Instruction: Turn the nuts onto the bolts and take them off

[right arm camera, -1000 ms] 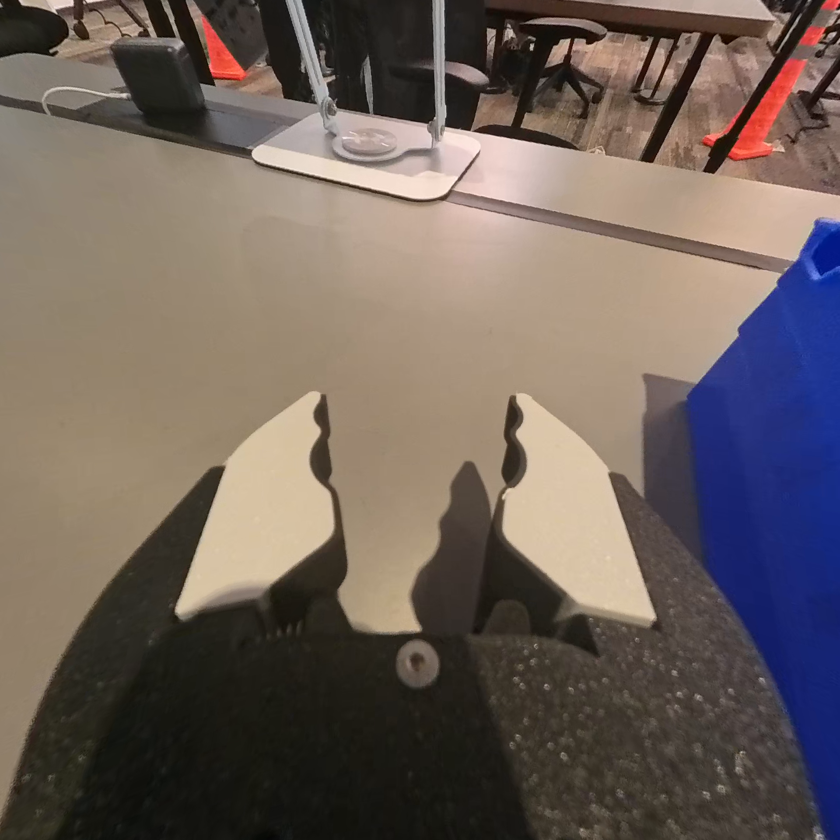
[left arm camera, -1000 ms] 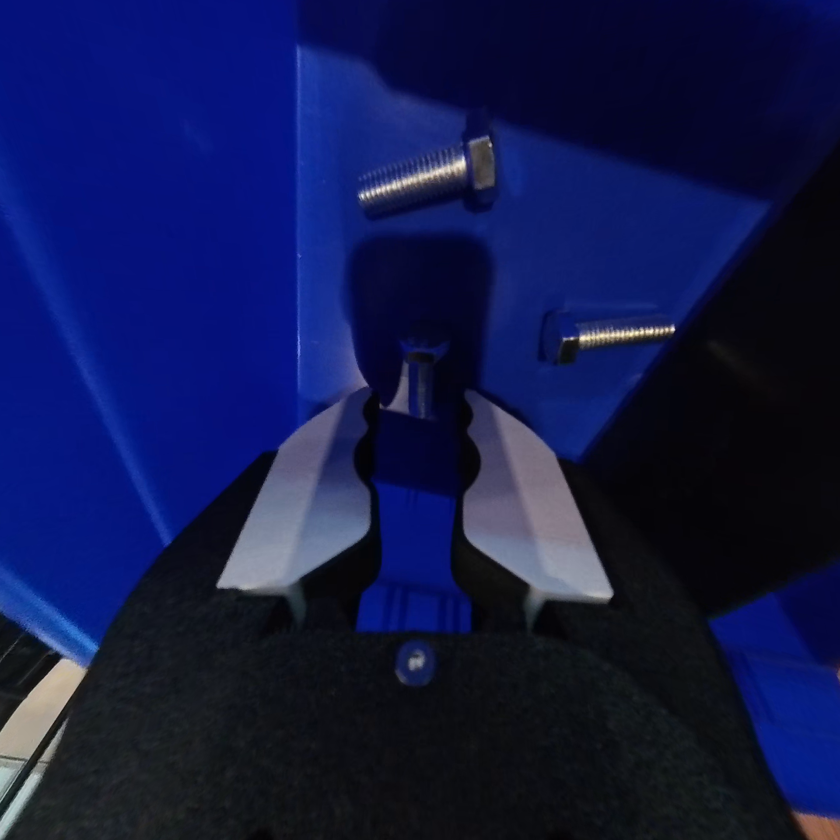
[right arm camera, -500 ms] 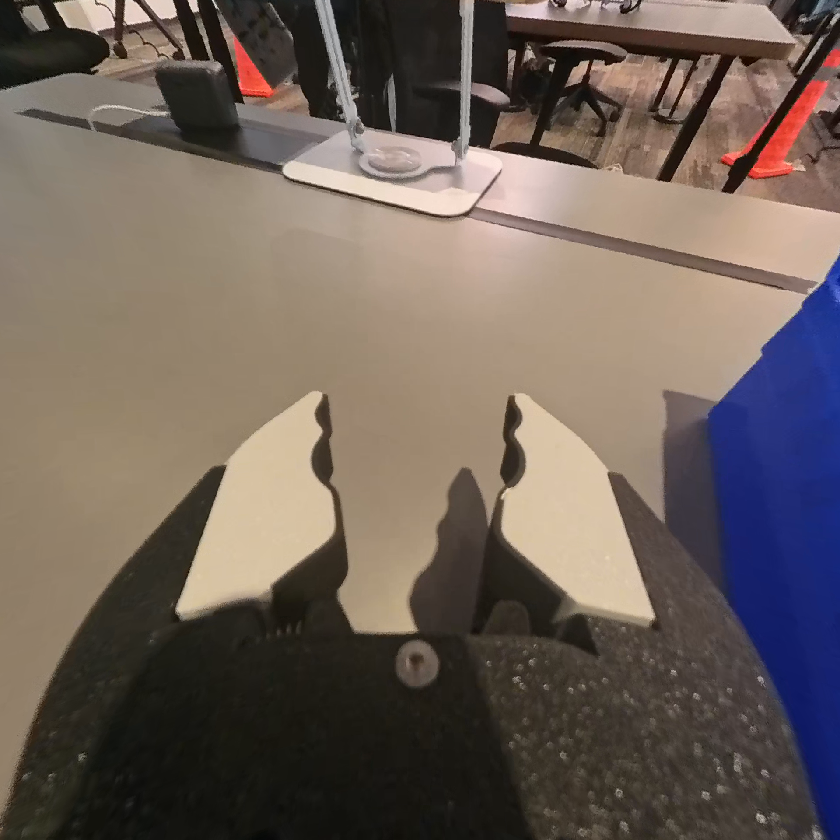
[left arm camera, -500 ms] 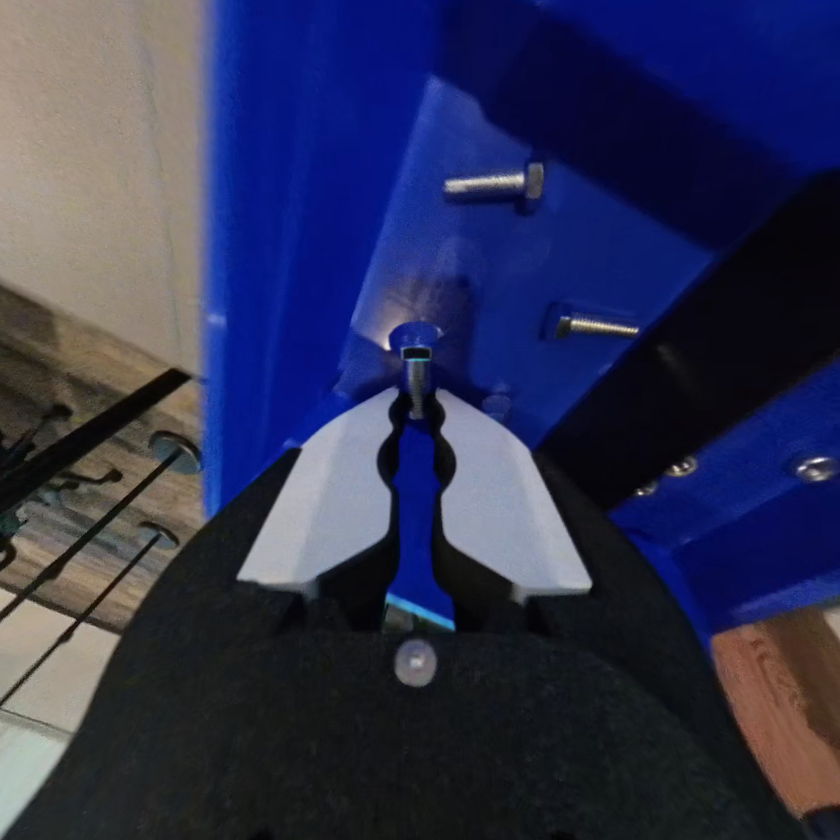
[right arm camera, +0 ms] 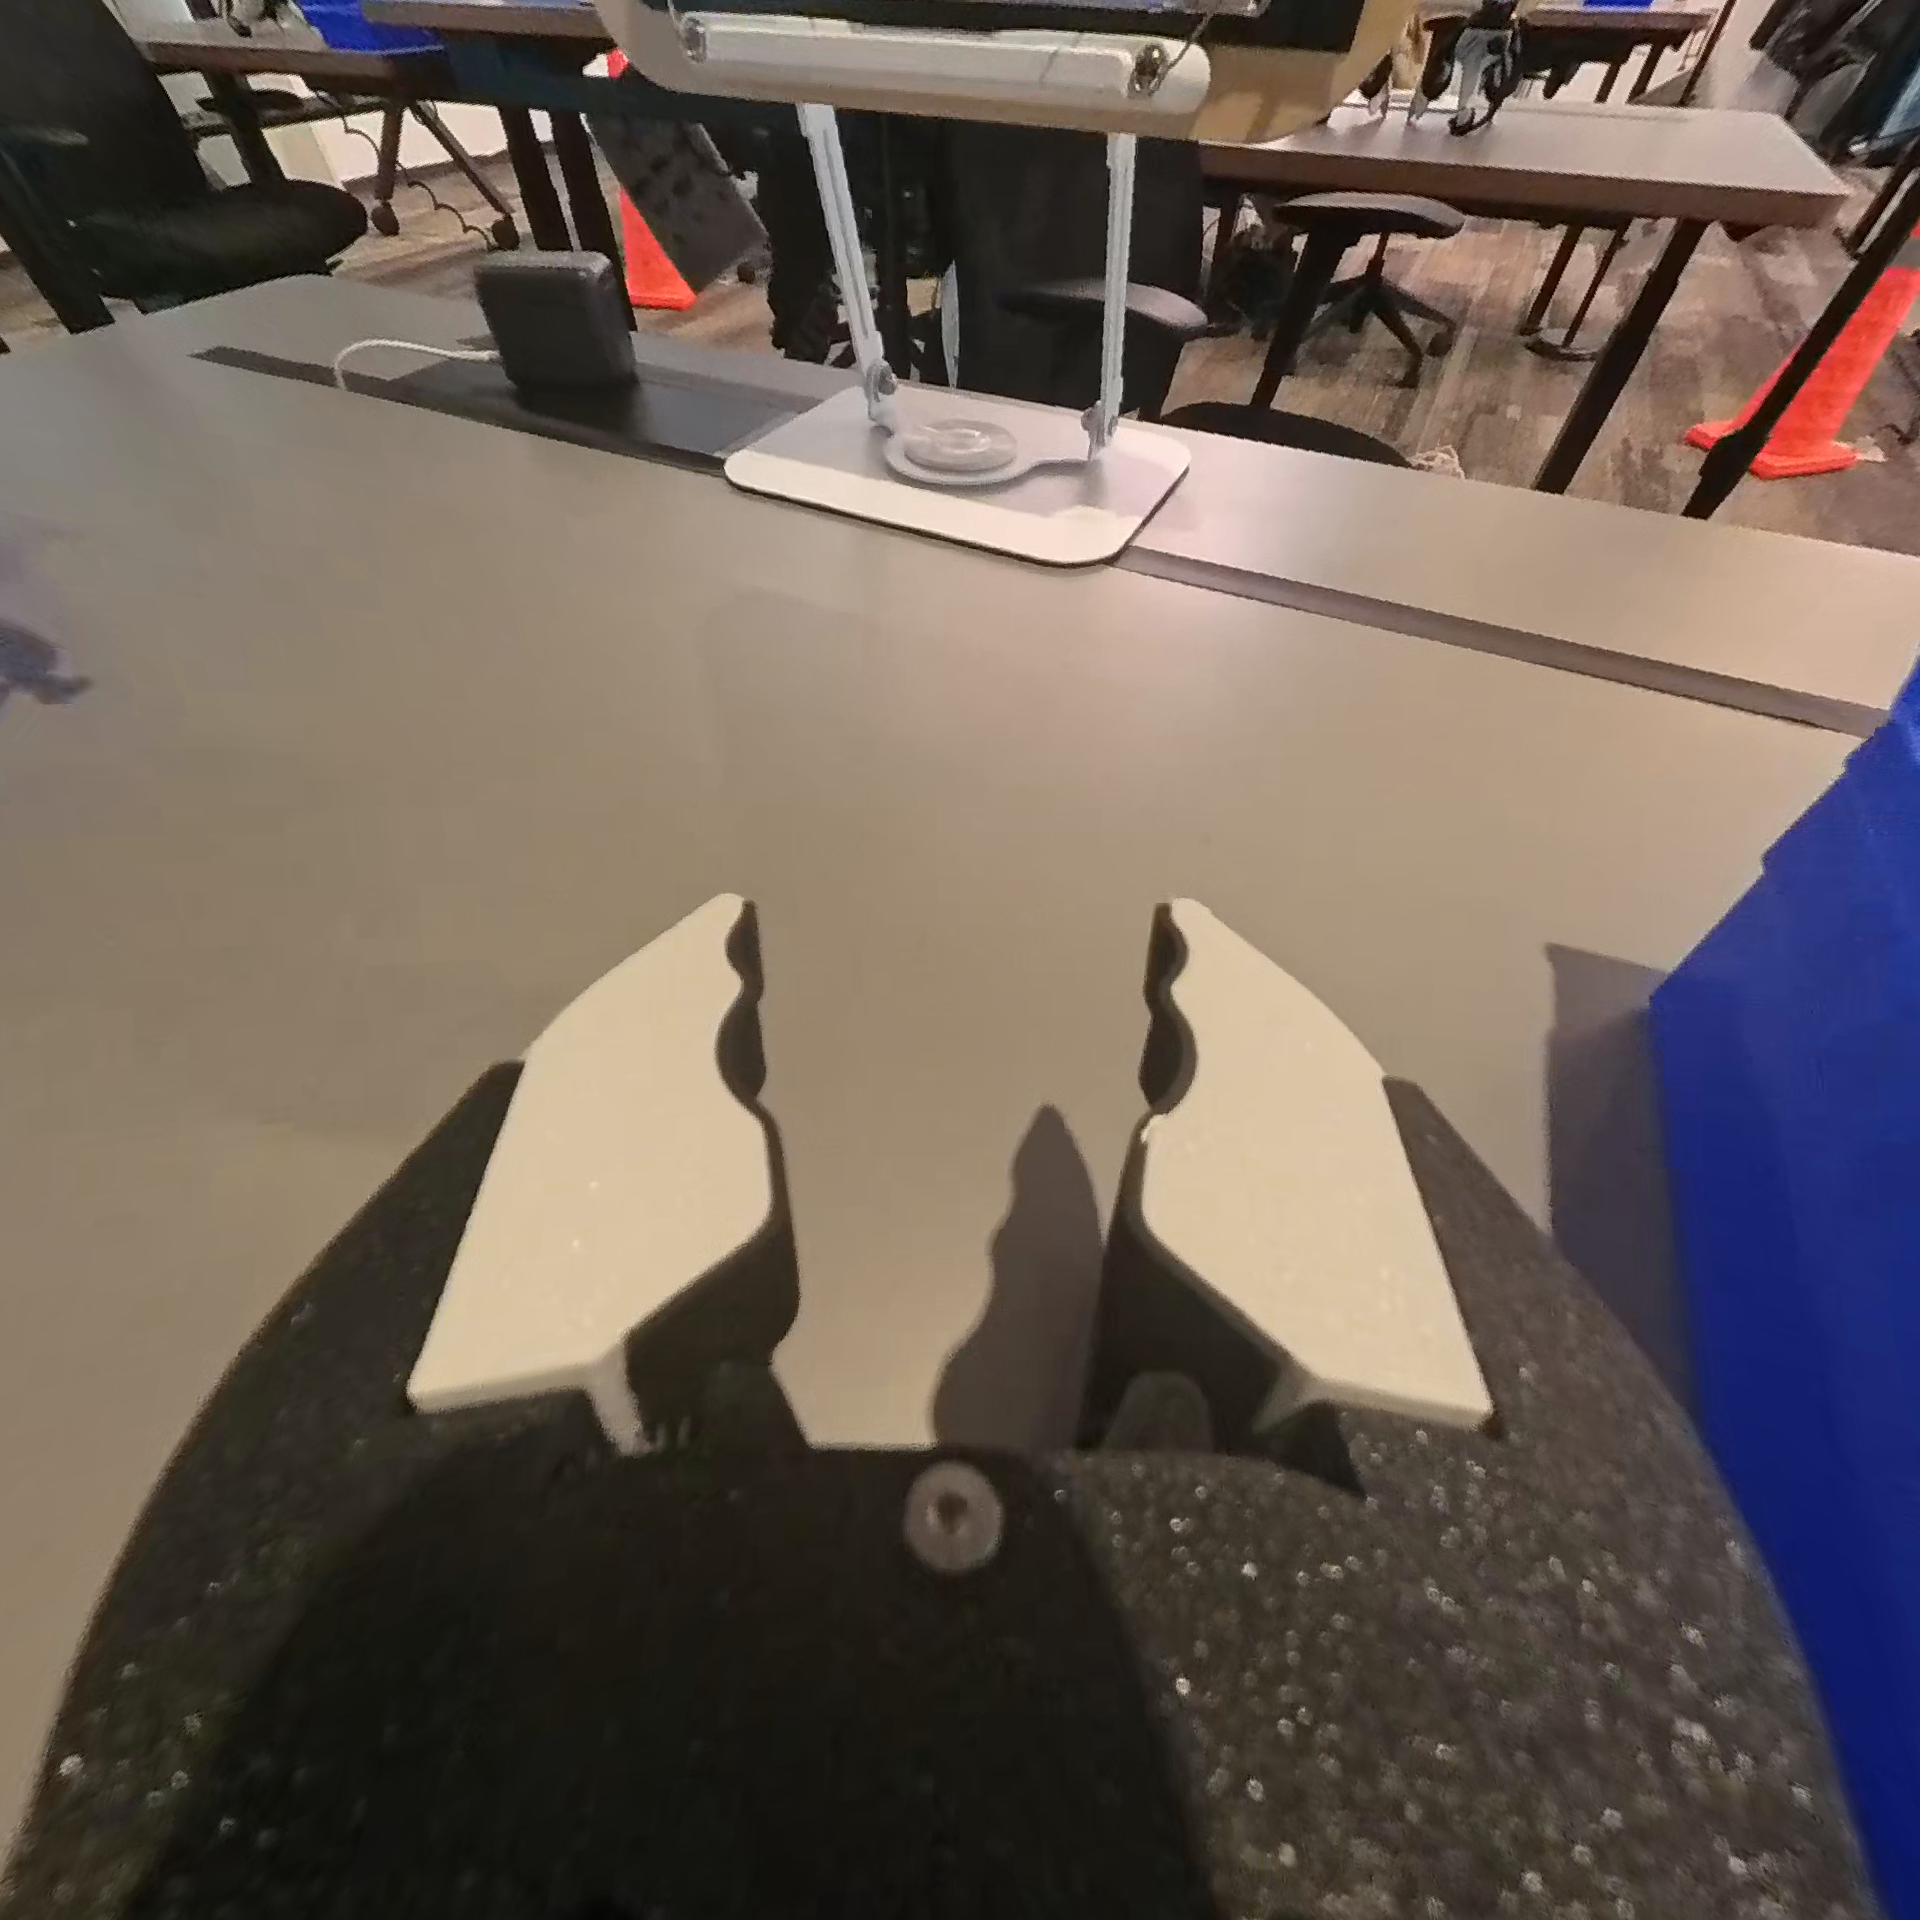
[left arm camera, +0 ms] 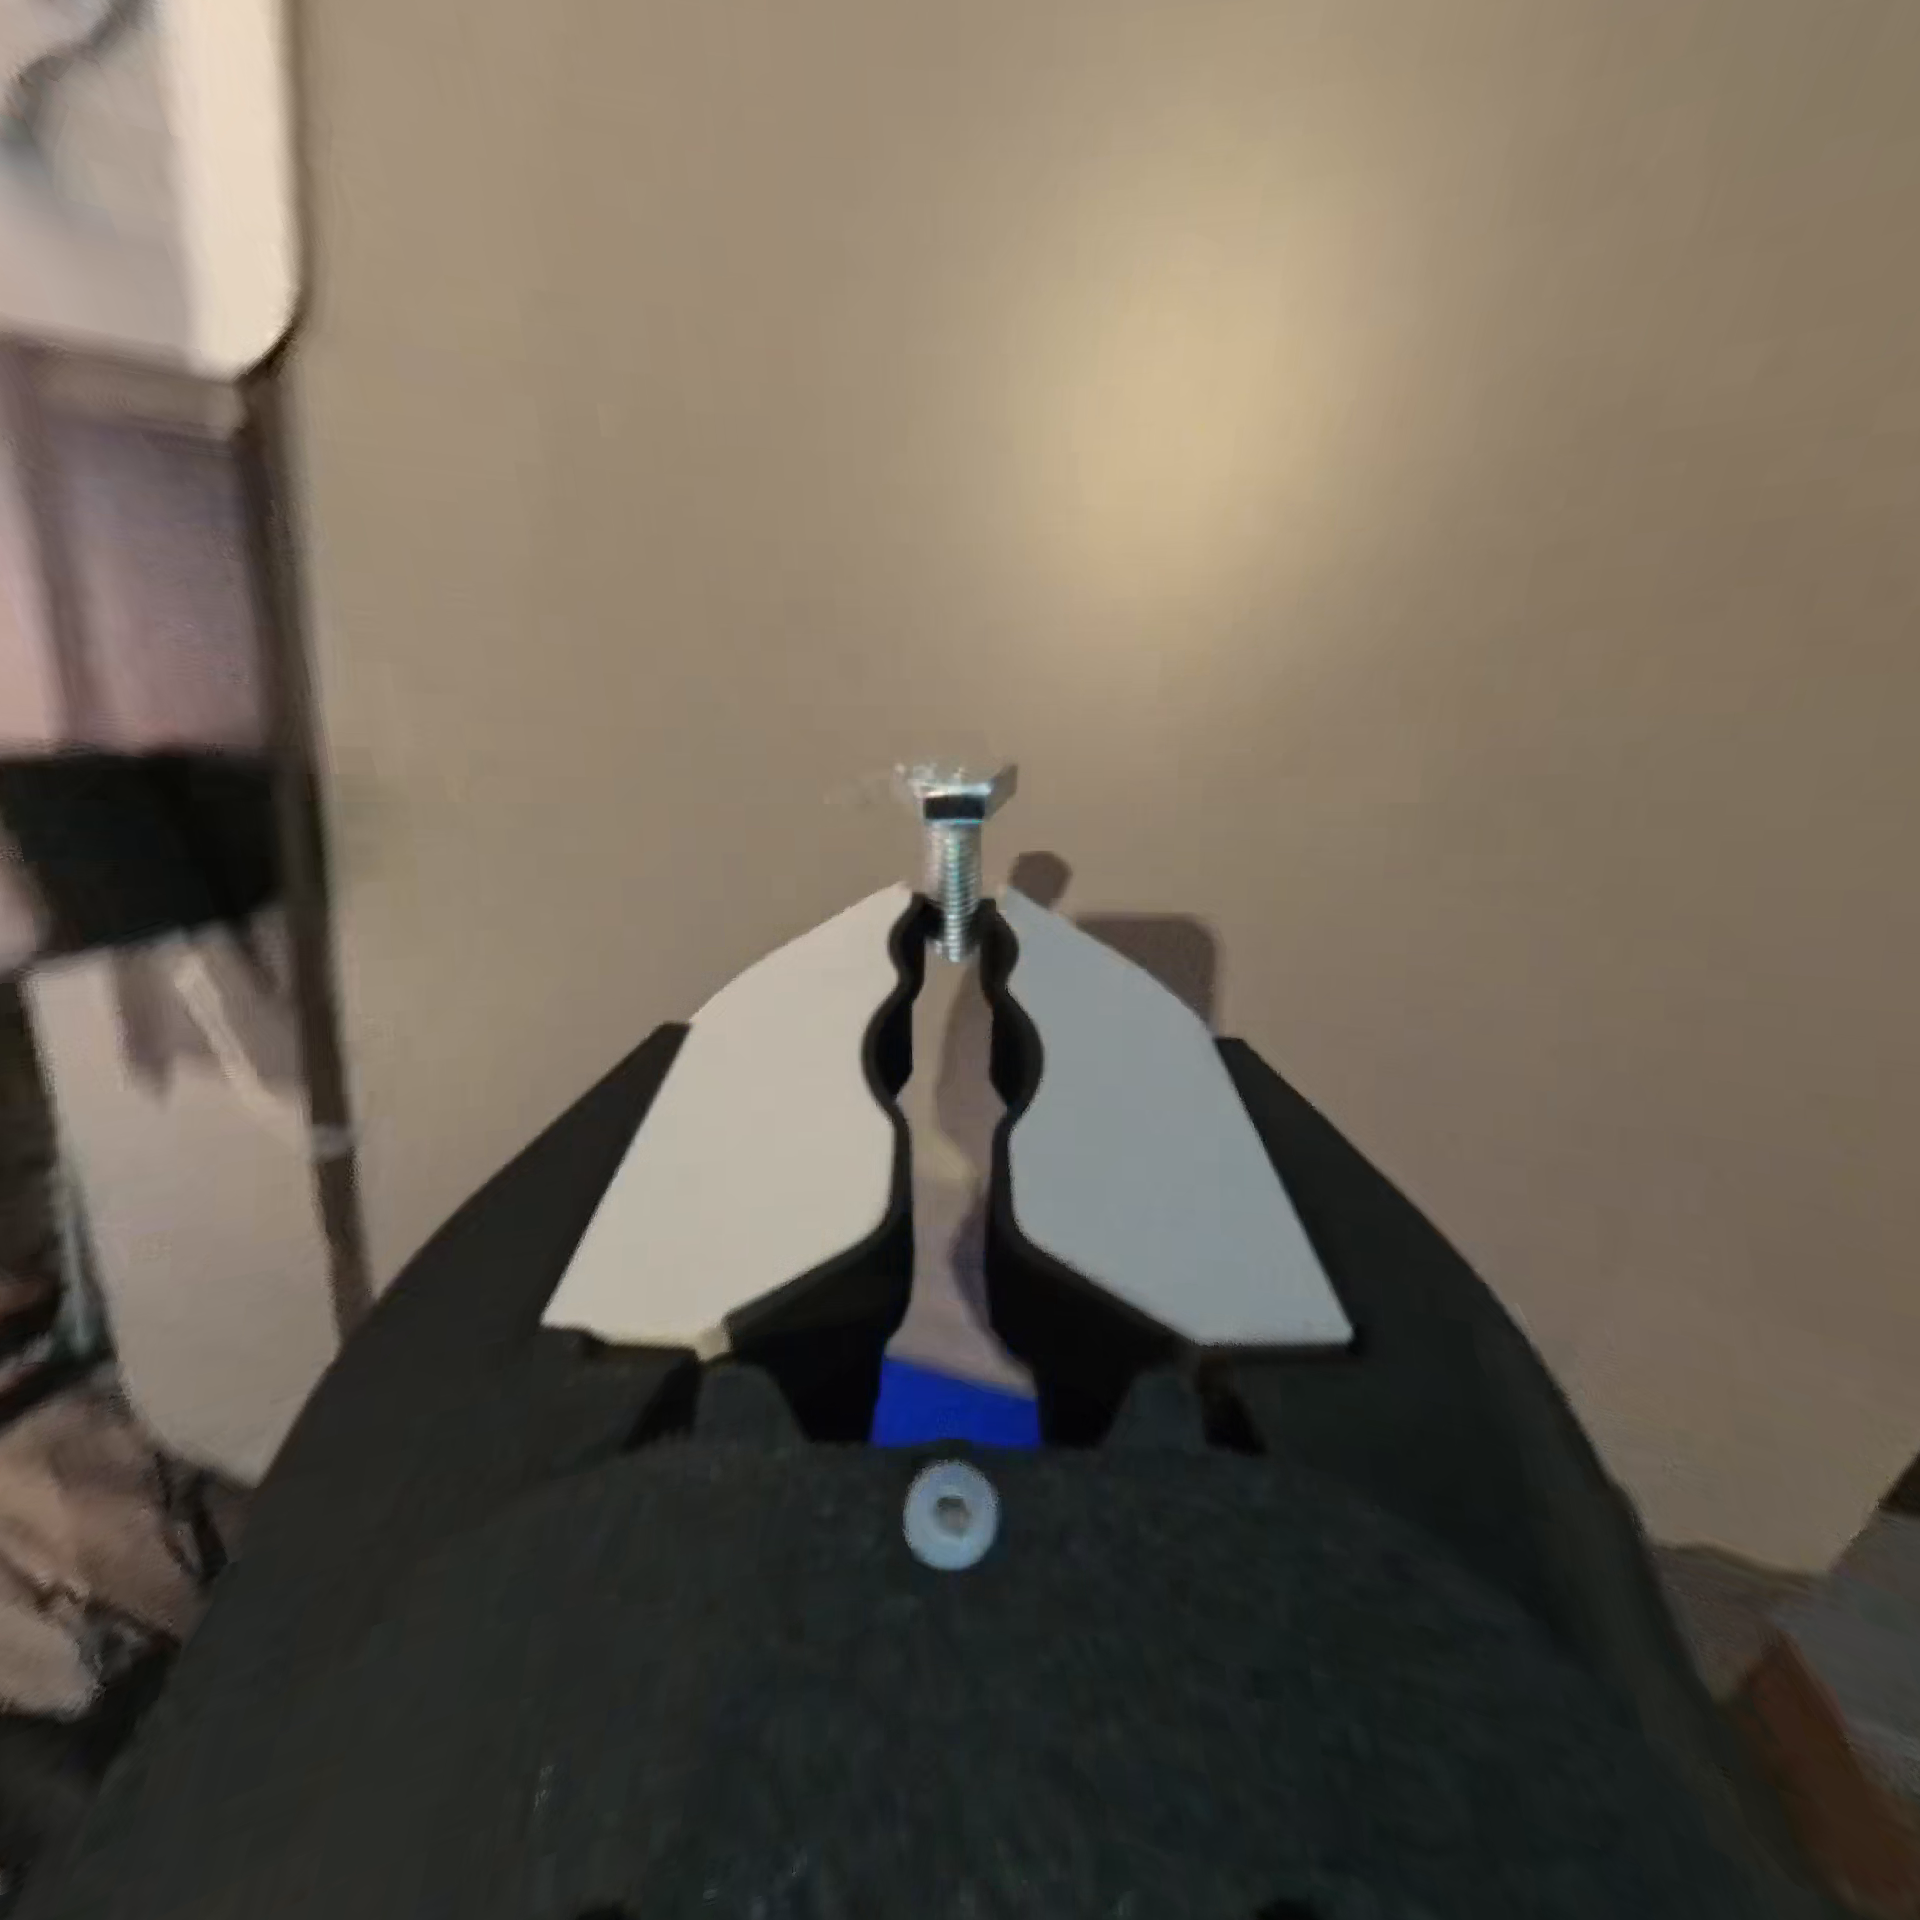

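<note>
Between the tips of the left gripper (left arm camera: pixel 954 920), the jaws clamp the threaded shank of a bolt (left arm camera: pixel 953 868), head pointing away; a second ago this gripper was down inside the blue bin (right arm camera: pixel 1808 1143) among loose bolts, and it now holds its bolt over the bare table (left arm camera: pixel 1247 520). Beyond it, the right gripper (right arm camera: pixel 954 925) hovers low over the table just left of the bin, jaws wide apart and empty as before. With one bolt fetched and no nut in sight, threading probably waits on the right gripper fetching one.
</note>
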Demonstrator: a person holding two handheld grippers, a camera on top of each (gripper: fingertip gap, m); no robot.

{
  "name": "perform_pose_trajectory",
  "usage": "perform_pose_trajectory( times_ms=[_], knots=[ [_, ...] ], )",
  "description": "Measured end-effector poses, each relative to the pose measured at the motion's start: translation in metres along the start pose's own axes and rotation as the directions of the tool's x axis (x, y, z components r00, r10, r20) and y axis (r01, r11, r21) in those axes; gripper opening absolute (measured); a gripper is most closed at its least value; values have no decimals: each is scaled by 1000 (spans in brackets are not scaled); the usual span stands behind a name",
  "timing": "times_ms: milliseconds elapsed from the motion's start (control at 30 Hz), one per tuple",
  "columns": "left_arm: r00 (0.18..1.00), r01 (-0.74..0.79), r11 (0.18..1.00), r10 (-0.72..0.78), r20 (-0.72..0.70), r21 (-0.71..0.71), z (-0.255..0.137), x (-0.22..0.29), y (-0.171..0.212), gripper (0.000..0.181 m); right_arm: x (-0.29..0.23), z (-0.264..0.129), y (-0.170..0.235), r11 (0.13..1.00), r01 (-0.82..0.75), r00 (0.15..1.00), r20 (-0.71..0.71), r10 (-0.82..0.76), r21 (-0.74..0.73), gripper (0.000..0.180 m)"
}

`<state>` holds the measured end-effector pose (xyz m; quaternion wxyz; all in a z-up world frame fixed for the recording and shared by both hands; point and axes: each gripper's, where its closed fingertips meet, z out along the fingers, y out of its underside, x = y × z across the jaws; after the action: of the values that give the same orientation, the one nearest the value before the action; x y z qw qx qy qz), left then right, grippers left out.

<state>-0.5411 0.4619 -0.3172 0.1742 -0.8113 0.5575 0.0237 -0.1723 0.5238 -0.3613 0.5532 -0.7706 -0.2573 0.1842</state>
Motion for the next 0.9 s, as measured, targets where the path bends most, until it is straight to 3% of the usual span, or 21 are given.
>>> perform_pose_trajectory(
  times_ms=[167, 300, 667, 900],
  knots=[
    [979, -159, 986, 150, -141, -51, 84, 34, -44, 9, 4, -3, 0, 1000, -18, 1000, -1, 18, 13, 68],
    [961, -201, 978, 185, -206, -61, 120, 42, -59, 9, 4, -3, 0, 1000, -28, 1000, 13, 27, 15, 68],
    [940, -273, 960, 254, -227, -56, 139, 35, -68, 10, 0, 1, 4, 999, -31, 999, 36, 31, -11, 68],
    [960, -224, 975, 217, -178, -16, 138, 26, -71, 38, -2, 1, 4, 999, -33, 998, 44, 33, -8, 69]
  ],
)
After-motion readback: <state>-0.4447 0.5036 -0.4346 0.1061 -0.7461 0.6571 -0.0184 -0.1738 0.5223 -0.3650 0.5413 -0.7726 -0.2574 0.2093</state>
